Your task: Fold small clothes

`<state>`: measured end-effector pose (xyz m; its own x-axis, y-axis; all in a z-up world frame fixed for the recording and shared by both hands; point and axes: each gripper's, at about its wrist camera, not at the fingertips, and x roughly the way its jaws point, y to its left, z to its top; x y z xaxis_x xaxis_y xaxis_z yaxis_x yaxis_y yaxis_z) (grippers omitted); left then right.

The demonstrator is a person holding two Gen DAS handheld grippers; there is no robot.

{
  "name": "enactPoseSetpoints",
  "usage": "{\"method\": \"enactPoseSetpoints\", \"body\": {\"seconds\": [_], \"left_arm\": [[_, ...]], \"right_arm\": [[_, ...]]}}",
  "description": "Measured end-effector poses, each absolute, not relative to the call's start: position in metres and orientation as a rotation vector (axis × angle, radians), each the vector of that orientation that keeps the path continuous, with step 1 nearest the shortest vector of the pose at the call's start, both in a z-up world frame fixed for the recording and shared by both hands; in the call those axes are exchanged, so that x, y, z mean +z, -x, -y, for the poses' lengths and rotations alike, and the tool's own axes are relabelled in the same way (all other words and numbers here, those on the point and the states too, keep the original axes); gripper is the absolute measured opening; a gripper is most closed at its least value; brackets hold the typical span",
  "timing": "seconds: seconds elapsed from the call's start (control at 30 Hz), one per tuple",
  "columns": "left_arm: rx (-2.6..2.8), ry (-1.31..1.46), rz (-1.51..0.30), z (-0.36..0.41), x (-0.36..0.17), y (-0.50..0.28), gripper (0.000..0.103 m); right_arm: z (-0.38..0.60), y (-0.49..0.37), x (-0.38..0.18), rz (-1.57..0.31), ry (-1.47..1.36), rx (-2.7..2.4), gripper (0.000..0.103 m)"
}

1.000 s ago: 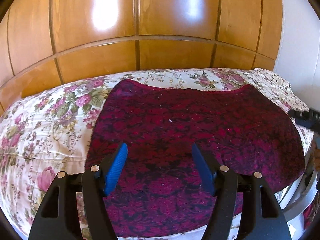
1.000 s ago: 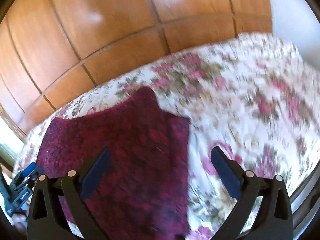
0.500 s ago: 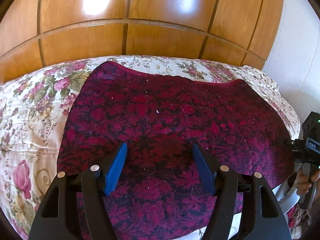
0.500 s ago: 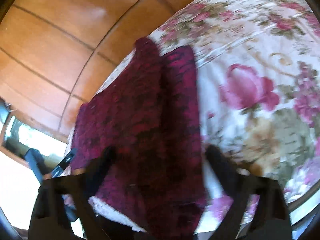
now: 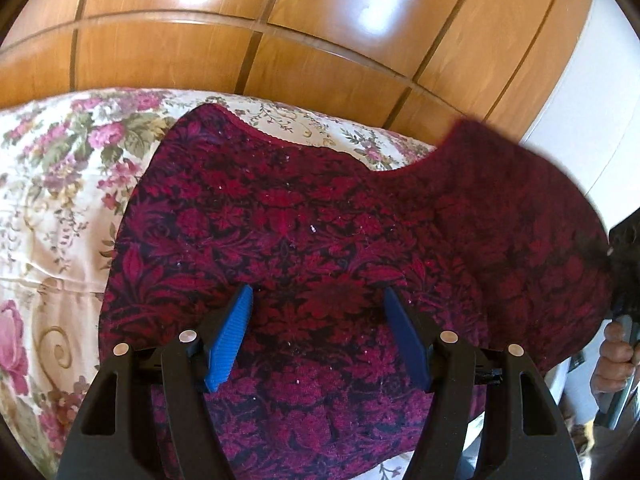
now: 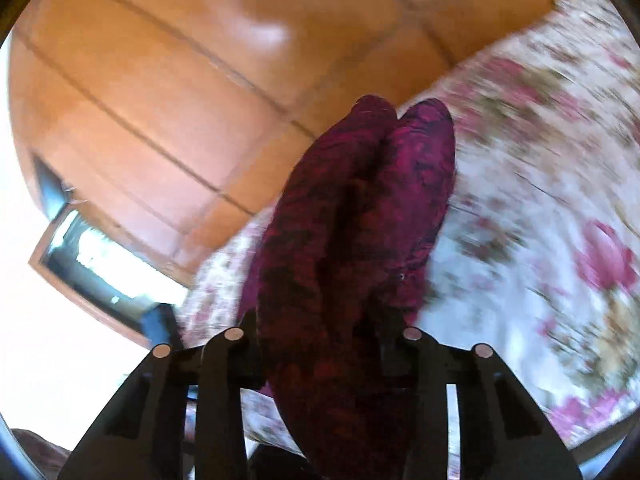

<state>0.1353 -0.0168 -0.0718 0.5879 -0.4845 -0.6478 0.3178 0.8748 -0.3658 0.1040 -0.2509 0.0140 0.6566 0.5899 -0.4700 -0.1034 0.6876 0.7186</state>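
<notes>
A dark red patterned garment lies spread on a floral bedspread. My left gripper is open, its blue pads hovering over the garment's near middle and holding nothing. The garment's right side is lifted off the bed and curls over toward the left. My right gripper is shut on the garment's right edge, which hangs bunched between its jaws and hides the pads. The right gripper also shows at the right edge of the left wrist view.
A wooden panelled headboard or wardrobe stands behind the bed. A white wall is at the right. A bright window shows at the left of the right wrist view. The bedspread extends to the right.
My right gripper has closed on the garment's right edge and lifted it up and leftward. My left gripper has moved closer over the garment and stays open.
</notes>
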Motion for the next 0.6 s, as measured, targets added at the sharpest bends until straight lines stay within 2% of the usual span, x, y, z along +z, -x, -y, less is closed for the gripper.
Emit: {"method": "enactPoseSetpoints", "body": {"seconds": [0.23,0.4,0.53,0.6], "left_arm": [[-0.527,0.402,-0.836,-0.013,-0.068,-0.147,0.066],[-0.613,0.738,-0.828,-0.079,-0.068,-0.147,0.066],[-0.653,0.9,-0.793,-0.126,-0.072,-0.144,0.073],[-0.649,0.88,-0.8,-0.131,-0.071,-0.146,0.073]], "right_arm": [[0.143,-0.149,0.04,-0.766,-0.587,0.598,0.029],[0.08,-0.163,0.035,-0.798,-0.433,0.622,0.028],[0.048,-0.165,0.022,-0.83,-0.3,0.616,0.029],[0.028,-0.159,0.017,-0.83,-0.208,0.611,0.029]]}}
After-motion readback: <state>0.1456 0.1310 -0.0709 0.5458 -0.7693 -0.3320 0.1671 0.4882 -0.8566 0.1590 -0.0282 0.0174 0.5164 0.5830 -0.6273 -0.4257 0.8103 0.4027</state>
